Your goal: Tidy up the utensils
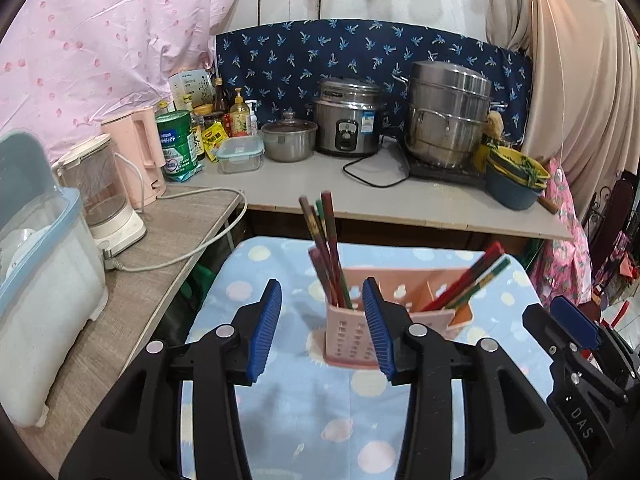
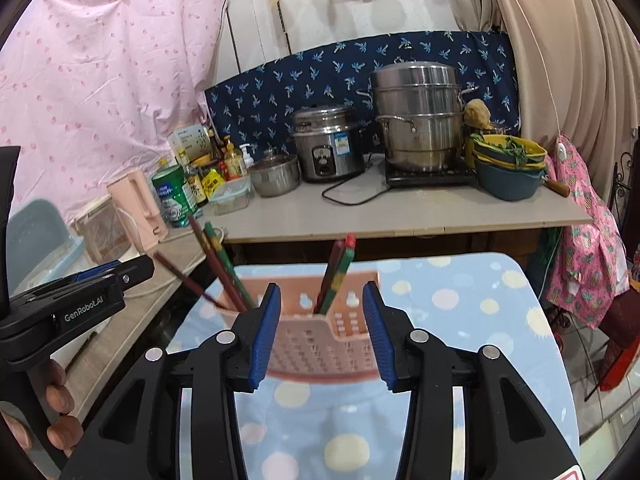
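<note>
Standing sorted in the pink holder, chopsticks fill both ends; left gripper and right gripper gape empty.

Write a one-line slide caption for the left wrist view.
Left claw open before a pink utensil holder holding chopsticks on a polka-dot cloth.

Rice cooker, steel steamer pot, pink kettle, green can
</note>
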Motion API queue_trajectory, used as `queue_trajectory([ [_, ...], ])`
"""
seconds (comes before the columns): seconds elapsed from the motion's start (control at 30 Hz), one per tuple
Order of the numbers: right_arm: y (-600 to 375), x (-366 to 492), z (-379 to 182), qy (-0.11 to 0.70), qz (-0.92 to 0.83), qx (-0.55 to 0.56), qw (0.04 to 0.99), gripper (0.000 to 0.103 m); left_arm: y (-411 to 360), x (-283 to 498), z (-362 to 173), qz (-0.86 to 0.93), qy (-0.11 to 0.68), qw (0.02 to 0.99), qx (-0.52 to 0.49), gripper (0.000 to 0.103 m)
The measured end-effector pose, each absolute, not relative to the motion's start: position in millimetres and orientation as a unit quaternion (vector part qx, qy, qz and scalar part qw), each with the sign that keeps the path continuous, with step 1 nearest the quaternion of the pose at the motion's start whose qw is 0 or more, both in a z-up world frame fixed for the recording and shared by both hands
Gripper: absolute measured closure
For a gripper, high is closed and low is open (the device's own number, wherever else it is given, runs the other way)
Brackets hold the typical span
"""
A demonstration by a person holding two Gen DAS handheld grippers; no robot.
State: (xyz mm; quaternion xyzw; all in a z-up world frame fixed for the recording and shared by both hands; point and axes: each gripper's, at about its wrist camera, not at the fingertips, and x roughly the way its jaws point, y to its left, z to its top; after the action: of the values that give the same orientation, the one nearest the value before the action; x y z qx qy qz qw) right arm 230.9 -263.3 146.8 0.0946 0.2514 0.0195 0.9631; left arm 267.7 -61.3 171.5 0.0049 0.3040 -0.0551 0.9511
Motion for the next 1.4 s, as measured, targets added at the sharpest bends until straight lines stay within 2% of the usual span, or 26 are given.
queue_trajectory([
  [0.03, -261, 226, 144, 0.254, 0.019, 0.091, 0.963, 0.057, -61, 264, 169, -0.055, 0.306, 0.95, 0.006, 0.062],
  [0.1, -256, 214, 138, 0.258, 0.015, 0.082, 0.963, 0.054, -59, 254, 161, -0.052, 0.311, 0.949, 0.01, 0.055],
  [0.37, -248, 173, 119, 0.276, -0.001, 0.084, 0.958, 0.042, -59, 221, 133, -0.051, 0.333, 0.941, 0.015, 0.045],
  [0.43, -248, 167, 115, 0.28, -0.002, 0.09, 0.956, 0.034, -59, 215, 129, -0.052, 0.336, 0.94, 0.016, 0.043],
  [0.53, -248, 160, 108, 0.287, -0.008, 0.09, 0.954, 0.029, -60, 206, 121, -0.052, 0.338, 0.939, 0.021, 0.033],
  [0.87, -246, 146, 90, 0.312, -0.021, 0.084, 0.946, 0.019, -56, 190, 104, -0.046, 0.346, 0.937, 0.02, 0.012],
  [1.0, -246, 145, 85, 0.318, -0.024, 0.089, 0.944, 0.015, -55, 186, 101, -0.041, 0.347, 0.937, 0.022, 0.009],
  [1.1, -249, 145, 83, 0.322, -0.026, 0.093, 0.942, 0.006, -53, 184, 98, -0.037, 0.347, 0.937, 0.022, 0.008],
  [1.4, -243, 142, 80, 0.322, -0.033, 0.074, 0.943, 0.006, -52, 184, 91, -0.032, 0.357, 0.933, 0.024, 0.007],
])
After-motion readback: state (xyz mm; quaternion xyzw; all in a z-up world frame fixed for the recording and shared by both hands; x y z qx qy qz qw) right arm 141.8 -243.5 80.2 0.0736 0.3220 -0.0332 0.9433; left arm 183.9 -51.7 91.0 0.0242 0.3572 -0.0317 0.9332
